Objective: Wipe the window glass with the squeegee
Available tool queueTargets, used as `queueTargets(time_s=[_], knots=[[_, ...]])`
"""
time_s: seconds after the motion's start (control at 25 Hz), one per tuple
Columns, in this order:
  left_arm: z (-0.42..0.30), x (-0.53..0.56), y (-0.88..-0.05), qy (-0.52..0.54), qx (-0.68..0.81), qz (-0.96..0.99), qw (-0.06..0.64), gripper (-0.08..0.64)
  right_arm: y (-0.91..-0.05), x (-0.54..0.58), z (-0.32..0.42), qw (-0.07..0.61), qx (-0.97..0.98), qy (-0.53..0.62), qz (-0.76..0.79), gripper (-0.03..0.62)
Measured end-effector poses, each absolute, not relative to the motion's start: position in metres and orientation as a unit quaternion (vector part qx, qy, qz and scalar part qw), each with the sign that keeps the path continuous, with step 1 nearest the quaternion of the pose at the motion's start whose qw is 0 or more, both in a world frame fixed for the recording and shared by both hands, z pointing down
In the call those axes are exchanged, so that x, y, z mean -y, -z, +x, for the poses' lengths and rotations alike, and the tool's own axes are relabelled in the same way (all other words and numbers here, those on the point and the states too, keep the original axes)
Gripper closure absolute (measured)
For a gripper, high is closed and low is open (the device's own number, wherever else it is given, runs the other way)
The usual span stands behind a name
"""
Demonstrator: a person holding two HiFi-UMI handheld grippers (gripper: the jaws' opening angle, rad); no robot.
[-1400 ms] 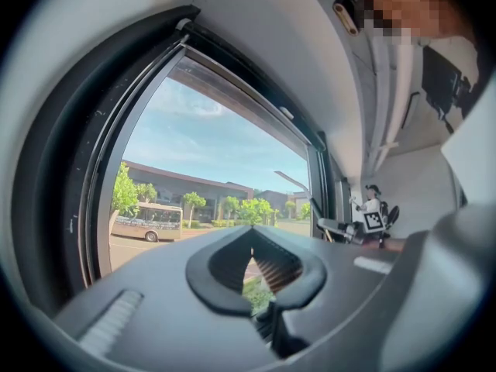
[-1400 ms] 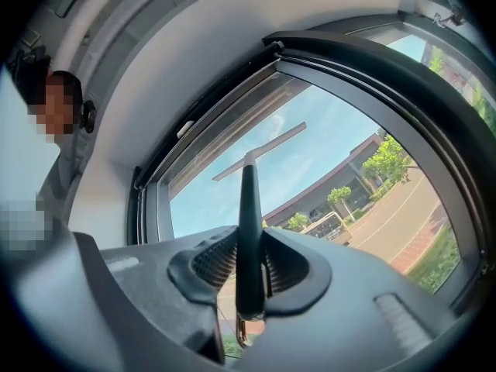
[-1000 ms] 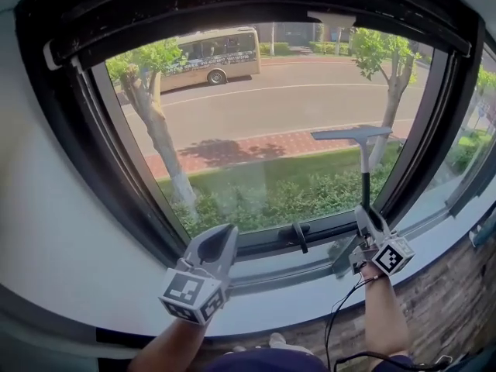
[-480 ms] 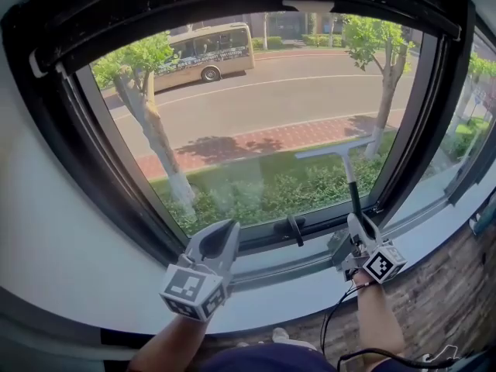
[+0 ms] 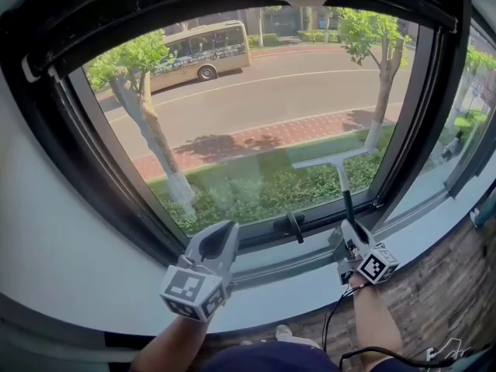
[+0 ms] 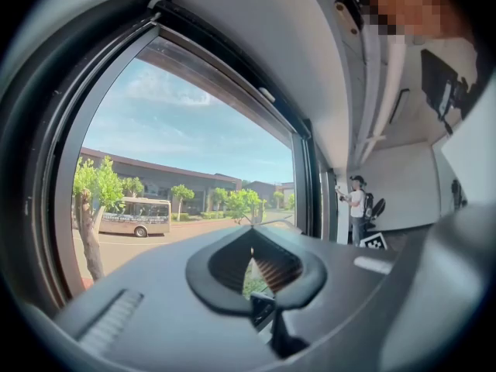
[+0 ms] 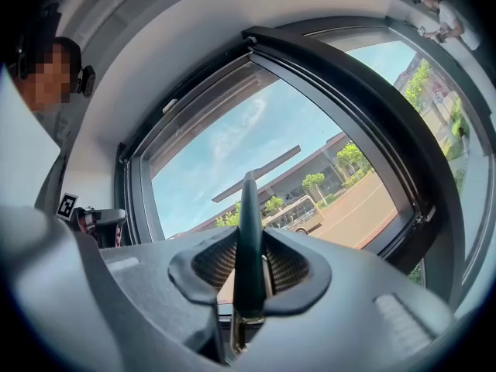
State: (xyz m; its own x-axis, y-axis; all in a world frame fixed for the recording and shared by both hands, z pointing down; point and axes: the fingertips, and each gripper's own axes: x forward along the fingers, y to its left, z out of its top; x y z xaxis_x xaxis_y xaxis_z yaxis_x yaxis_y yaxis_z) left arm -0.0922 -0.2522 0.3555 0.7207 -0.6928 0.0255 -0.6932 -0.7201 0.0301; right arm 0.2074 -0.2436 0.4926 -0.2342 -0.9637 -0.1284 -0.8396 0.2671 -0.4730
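Head view: with right gripper (image 5: pixel 348 231) clamped on squeegee (image 5: pixel 332 161) handle, left gripper (image 5: pixel 222 232) closed empty, keep blade ahead flat on window glass (image 5: pixel 256 107), pulling evenly.

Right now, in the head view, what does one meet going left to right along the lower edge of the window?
Grey left gripper with marker cube → black window latch handle → grey right gripper, shut on the dark-handled squeegee.

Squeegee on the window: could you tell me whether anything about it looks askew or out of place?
Only slightly: the squeegee blade slants on the glass, left end lower, held by the right gripper. Nothing looks damaged.
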Motion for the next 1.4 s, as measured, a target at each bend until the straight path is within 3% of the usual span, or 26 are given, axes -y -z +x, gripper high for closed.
queueTargets(time_s=[1.4], knots=[[-0.098,0.255,-0.383,-0.054,0.404,0.913,0.03,0.557,-0.67,0.222,0.231,0.143,-0.721,0.308,-0.604,0.492]])
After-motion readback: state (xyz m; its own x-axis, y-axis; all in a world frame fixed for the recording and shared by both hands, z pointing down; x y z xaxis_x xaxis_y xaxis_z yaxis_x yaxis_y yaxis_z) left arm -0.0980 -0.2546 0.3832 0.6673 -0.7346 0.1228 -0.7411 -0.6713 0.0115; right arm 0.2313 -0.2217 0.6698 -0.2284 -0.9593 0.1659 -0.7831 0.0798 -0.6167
